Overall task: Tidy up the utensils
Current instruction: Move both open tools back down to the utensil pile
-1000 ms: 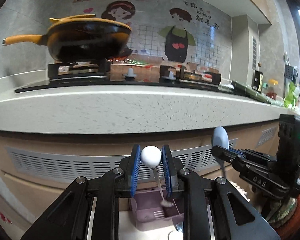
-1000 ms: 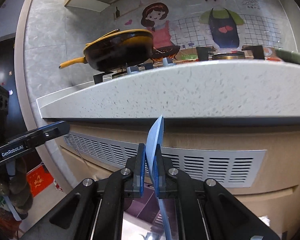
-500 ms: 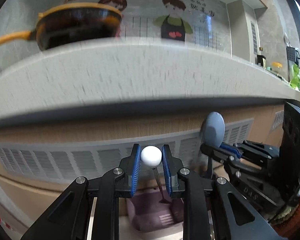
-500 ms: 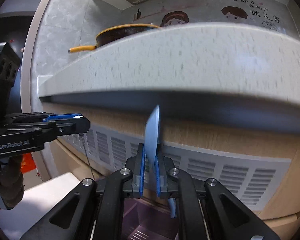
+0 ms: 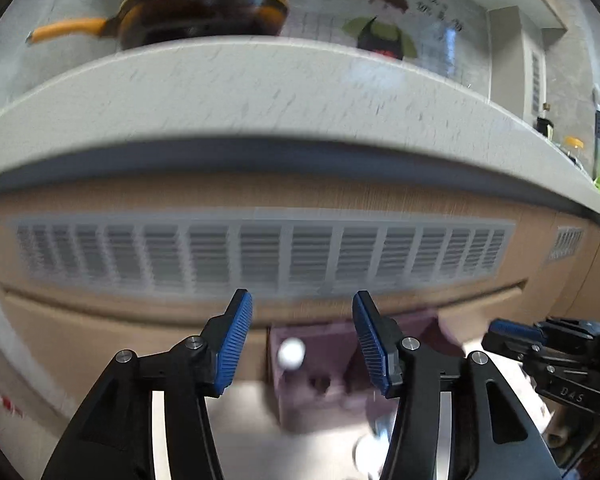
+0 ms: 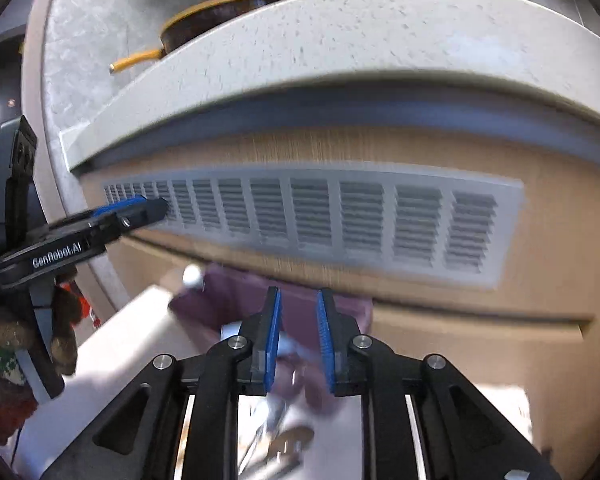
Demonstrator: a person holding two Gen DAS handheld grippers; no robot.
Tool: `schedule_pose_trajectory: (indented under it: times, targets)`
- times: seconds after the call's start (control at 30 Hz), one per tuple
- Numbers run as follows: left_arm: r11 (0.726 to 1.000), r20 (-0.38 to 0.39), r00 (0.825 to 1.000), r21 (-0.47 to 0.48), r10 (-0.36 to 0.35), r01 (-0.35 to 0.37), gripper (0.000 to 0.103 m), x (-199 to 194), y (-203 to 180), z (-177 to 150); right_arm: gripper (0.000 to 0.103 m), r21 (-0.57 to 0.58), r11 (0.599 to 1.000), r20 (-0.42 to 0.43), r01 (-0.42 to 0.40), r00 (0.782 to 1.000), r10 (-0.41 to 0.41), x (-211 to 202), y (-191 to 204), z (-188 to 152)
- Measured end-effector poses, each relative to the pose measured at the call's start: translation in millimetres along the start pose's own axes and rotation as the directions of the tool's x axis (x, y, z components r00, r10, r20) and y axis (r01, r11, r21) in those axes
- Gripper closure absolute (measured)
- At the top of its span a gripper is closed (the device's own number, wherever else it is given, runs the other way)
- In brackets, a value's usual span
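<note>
Hovering just in front of the purple utensil holder [image 5: 300,364], the left gripper [image 5: 302,336] had its blue pads spread wide, having just been opening, with nothing pressed between them. The white ball-ended utensil [image 5: 291,354] sat free in the gap, its round head above the holder's near left compartment and clear of both pads. To the holder's right, the right gripper [image 6: 298,336] stood partly parted, its jaws likewise having just been opening; no pad pressed on anything. A pale bluish blur showed low between its fingers [image 6: 270,340], over the holder's inside, too smeared to say what it was. Behind the holder rose the cabinet front with its grey vent grille [image 5: 260,256], and above that the speckled countertop [image 5: 260,92] carrying a yellow-handled pan [image 5: 196,12].
</note>
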State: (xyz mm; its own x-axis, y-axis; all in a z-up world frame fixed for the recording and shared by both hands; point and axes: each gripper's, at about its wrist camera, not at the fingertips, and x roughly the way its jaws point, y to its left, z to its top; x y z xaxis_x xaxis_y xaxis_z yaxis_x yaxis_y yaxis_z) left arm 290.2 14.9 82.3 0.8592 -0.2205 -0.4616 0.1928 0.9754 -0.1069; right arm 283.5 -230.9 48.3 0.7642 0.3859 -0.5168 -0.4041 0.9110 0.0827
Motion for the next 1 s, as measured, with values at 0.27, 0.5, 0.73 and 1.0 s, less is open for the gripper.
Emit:
schedule_pose_trajectory:
  times: [0.27, 0.5, 0.73, 1.0]
  targets:
    - [0.998, -0.224, 0.974, -0.06, 0.008, -0.022, 0.049, -18.5, 10.5, -88.7, 0.086, 0.116, 0.993, -0.296, -0.001, 0.954, 0.036, -1.1, 8.1, -86.0]
    - [0.997, -0.33, 0.942, -0.035, 0.054, -0.07, 0.049, -33.3, 7.1, -151.0, 0.083, 0.305, 0.952, -0.435, 0.038, 0.894, 0.104, 16.6, 23.2, -151.9]
    - [0.992, -0.355, 0.932, -0.073, 0.069, -0.101, 0.049, -38.9, 21.1, -164.7, 0.078, 0.298, 0.944, -0.438, 0.141, 0.899, 0.004, 38.2, 37.1, -144.3]
    - [0.992, -0.348, 0.936, -0.082, 0.063, -0.097, 0.049, -42.3, 25.0, -159.6, 0.068, 0.209, 0.946, -0.429, 0.247, 0.893, -0.139, 57.4, 53.4, -131.1]
